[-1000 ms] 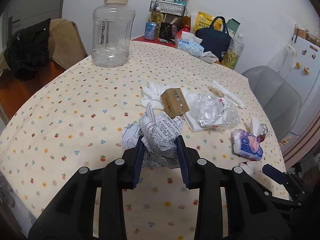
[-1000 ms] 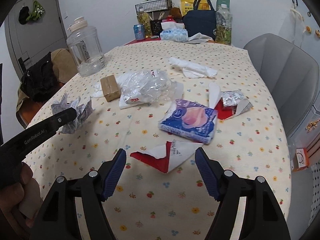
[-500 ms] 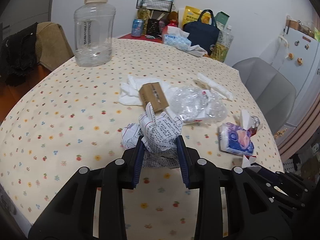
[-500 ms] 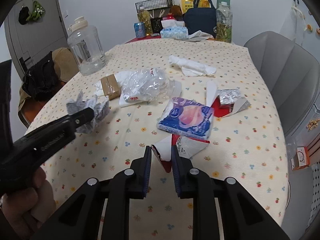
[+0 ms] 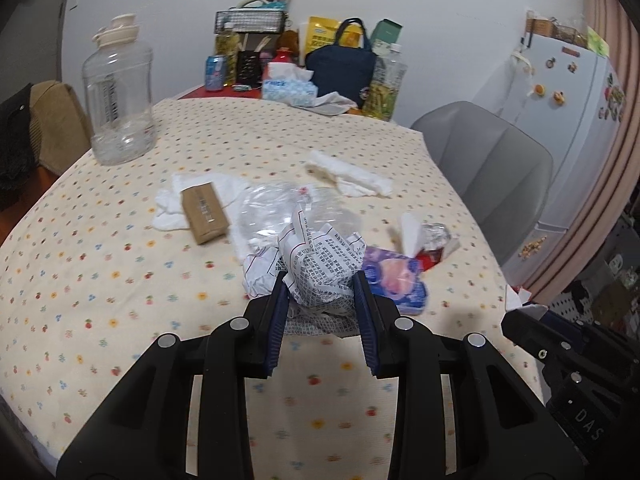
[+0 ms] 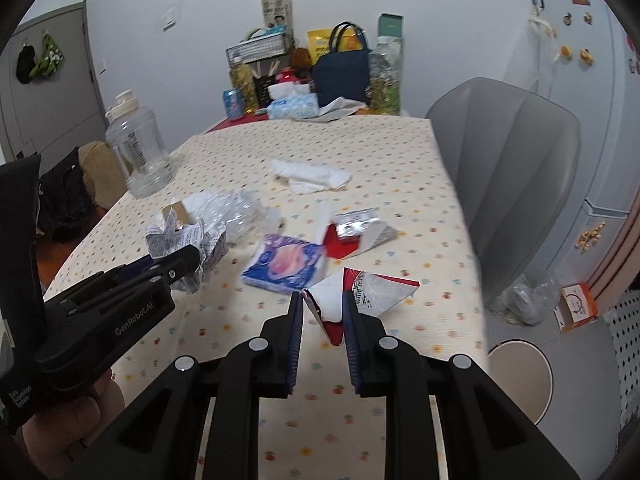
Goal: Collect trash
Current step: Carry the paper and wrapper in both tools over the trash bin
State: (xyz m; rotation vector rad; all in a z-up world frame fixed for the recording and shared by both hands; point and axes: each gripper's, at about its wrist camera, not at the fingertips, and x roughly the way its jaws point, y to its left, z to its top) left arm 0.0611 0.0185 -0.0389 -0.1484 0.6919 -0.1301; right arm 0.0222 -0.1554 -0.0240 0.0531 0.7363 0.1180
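My left gripper is shut on a crumpled ball of printed paper, held above the table; the same ball shows at the left of the right wrist view. My right gripper is shut on a torn red-and-white carton piece, lifted off the cloth. On the table lie a purple tissue pack, a second red-and-white wrapper with foil, crumpled clear plastic, a brown cardboard box and a white tissue.
A large clear water jug stands at the table's far left. Bottles, a can, a tissue box and a dark blue bag crowd the far end. A grey chair stands right of the table, a round beige bin on the floor beside it.
My right gripper closed on the red-and-white carton piece and lifted it off the table. Both grippers swung right, the left one still carrying the paper ball.
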